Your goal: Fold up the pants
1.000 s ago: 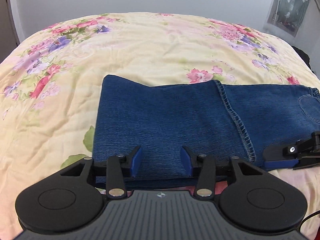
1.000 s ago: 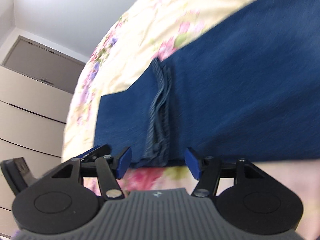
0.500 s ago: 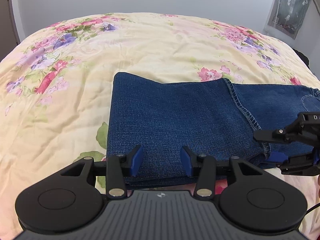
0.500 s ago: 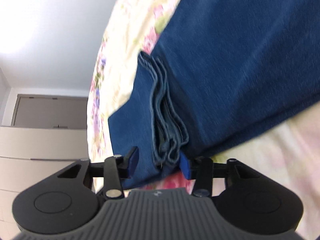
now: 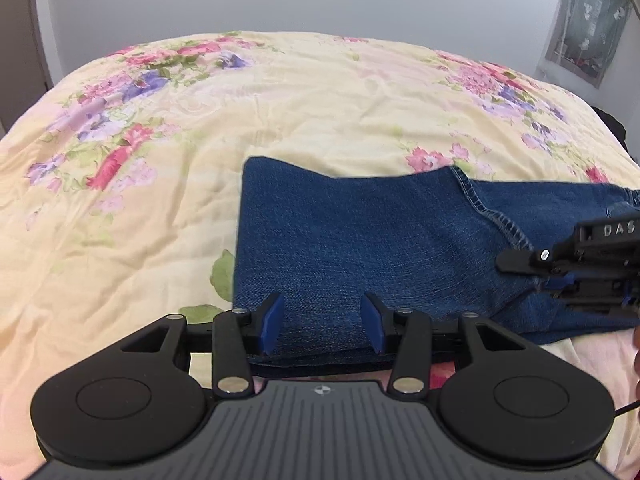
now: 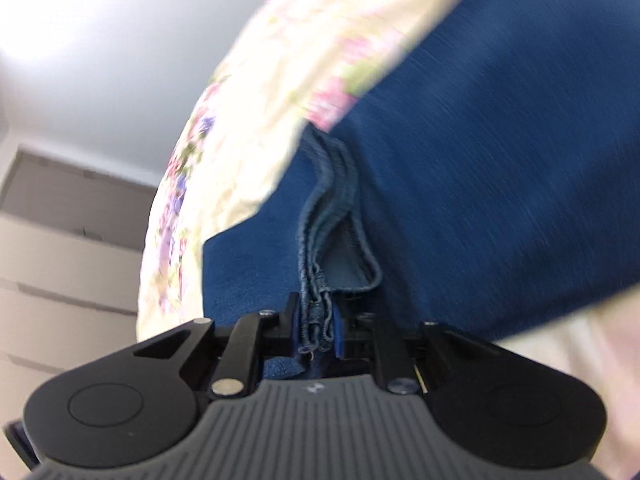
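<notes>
Blue denim pants (image 5: pixel 360 240) lie folded on the floral bed, the leg ends doubled over the upper part. My left gripper (image 5: pixel 322 326) is open, its blue pads either side of the near folded edge, just above the fabric. My right gripper (image 6: pixel 316 332) is shut on the stacked hem layers (image 6: pixel 320 280) of the pants; in the left wrist view it (image 5: pixel 560 276) comes in from the right at the hem's near corner. The pants fill the right half of the right wrist view (image 6: pixel 480 160).
The cream floral bedspread (image 5: pixel 200 160) extends far and left of the pants. A grey wall stands behind the bed, with a hanging cloth (image 5: pixel 588 20) at the top right. Beige drawers (image 6: pixel 60 260) show at the left of the right wrist view.
My right gripper closed on the hem layers of the pants. The left gripper shifted slightly left, so the pants sit further right in its view; it stayed open.
</notes>
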`<state>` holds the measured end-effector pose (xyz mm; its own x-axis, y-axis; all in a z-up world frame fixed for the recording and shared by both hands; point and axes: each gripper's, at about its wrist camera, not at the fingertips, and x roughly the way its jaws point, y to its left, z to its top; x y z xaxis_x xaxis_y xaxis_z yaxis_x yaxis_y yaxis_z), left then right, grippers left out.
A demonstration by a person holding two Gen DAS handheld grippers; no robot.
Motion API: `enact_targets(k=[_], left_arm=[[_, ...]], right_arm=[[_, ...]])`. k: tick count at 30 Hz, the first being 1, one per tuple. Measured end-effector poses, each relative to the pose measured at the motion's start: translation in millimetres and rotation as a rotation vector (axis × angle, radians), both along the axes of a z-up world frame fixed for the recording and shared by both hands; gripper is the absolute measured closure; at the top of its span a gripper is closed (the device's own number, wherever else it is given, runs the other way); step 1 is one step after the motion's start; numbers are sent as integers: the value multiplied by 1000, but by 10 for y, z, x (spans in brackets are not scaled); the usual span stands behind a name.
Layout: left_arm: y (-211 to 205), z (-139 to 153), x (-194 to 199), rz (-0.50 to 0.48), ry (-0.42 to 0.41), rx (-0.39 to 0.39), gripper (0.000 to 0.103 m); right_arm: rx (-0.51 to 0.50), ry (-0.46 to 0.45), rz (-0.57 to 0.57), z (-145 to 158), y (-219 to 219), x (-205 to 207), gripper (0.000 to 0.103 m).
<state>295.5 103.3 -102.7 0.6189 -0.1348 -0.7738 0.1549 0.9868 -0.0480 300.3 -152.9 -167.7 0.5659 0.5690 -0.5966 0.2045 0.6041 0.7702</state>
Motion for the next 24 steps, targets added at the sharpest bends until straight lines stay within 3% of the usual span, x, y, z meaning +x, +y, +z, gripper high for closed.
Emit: enact_targets(k=[7,11,19,24], left_arm=[[40,334,-84,67,-42,5,50],[-67,483,-115,56,-61,21,50],[-558,643,-90,-19,-81,29,50],[-865,579,-17,-72,-64,49,50]], right_arm=[[-301,-210,124,1072,80,312,93],[-495,-305,145,1670,-208,323,93],[-740,-301,25,2318,-1671,262,93],[-840,-227,-90,2191,-2805,92,93]])
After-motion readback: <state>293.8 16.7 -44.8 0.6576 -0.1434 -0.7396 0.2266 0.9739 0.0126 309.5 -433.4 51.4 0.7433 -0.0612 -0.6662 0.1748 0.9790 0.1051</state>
